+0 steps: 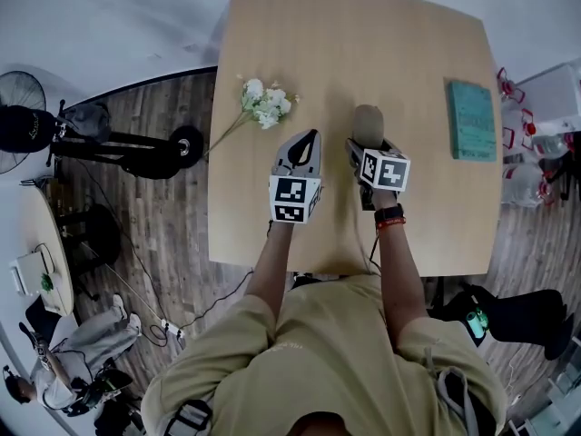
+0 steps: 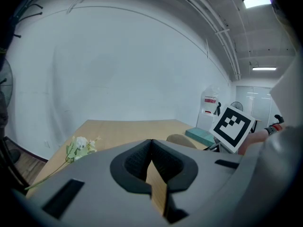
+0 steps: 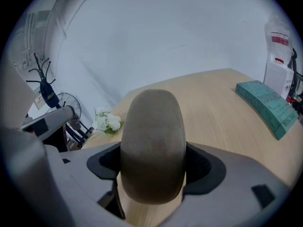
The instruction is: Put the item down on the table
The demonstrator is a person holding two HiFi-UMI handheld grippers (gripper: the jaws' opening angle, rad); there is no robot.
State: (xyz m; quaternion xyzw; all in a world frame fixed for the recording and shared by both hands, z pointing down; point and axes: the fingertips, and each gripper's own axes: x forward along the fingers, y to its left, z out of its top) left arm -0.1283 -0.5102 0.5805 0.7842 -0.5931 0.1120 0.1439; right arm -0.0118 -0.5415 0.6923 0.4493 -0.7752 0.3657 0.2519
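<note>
Head view: one wooden table, with two grippers side by side over its near half.
Right gripper: jaws clamped on the flanks of the one rounded grey-brown item, which sticks out ahead of them.
Item's place: over the middle of the table, between the flowers and the teal book; whether it touches the tabletop cannot be told.
Left gripper: jaws pressed together with nothing between them; a sliver of tabletop shows below the seam.
Marker cubes: two, one on each gripper.
Flowers: one white sprig lying near the table's left edge, its stem reaching toward that edge.
Teal book: one, flat near the right edge, well apart from both grippers.
Watch: one, on the right wrist.
</note>
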